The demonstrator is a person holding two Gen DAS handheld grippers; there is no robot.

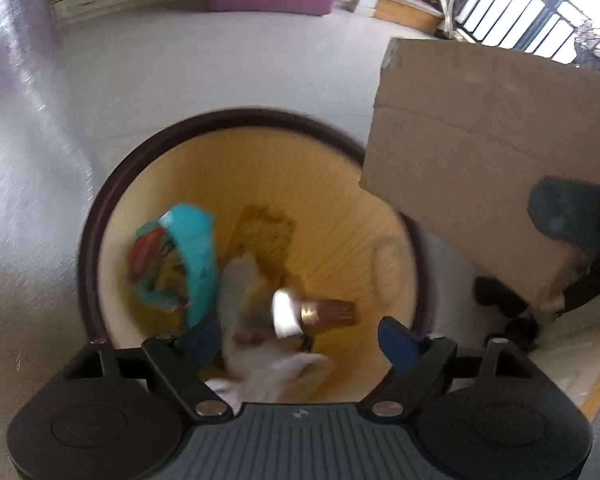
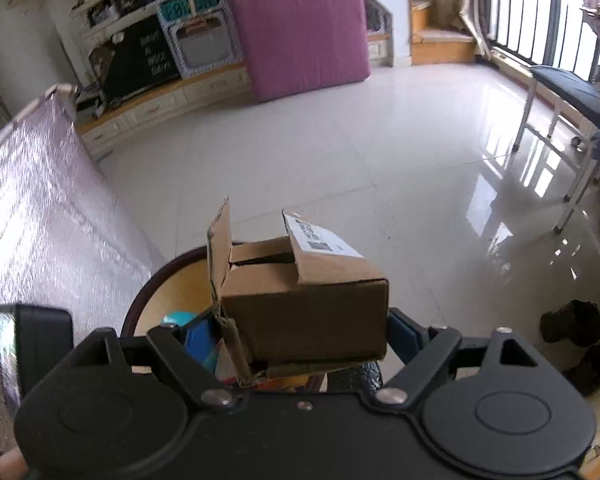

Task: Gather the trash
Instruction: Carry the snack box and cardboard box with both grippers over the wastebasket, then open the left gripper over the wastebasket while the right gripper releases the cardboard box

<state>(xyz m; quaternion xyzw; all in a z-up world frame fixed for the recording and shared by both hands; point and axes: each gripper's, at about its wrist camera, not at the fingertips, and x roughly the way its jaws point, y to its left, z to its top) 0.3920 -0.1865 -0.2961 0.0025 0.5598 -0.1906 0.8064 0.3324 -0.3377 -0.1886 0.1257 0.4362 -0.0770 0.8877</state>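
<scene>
Scene: A living-room floor of pale glossy tile, with a round trash bin [image 1: 100,216] standing near its left side, dark-rimmed and yellow inside.
Left gripper: The left gripper [image 1: 300,340] hangs directly over the bin mouth, its 2 blue-padded fingers [image 1: 396,344] spread wide apart with nothing between them.
Bin contents: A teal snack wrapper [image 1: 188,256], crumpled white paper [image 1: 256,344] and a small brown bottle with a shiny cap [image 1: 312,312] lie inside; blur hides finer detail.
Right gripper: The right gripper [image 2: 300,328] is clamped on a cardboard box [image 2: 304,312], flaps open and a shipping label [image 2: 324,240] on 1 of them.
Box position: Held in the air just right of the bin, its near-left corner overlapping the rim in the left wrist view.
Step in hand: Judging by the pose, the box is being carried to the bin for disposal.
Next move: Shifting the box left until it is centred over the opening, then parting the fingers; the left gripper likely needs to clear away first.
Risk: The box looks wide against the opening and may catch on the rim.
</scene>
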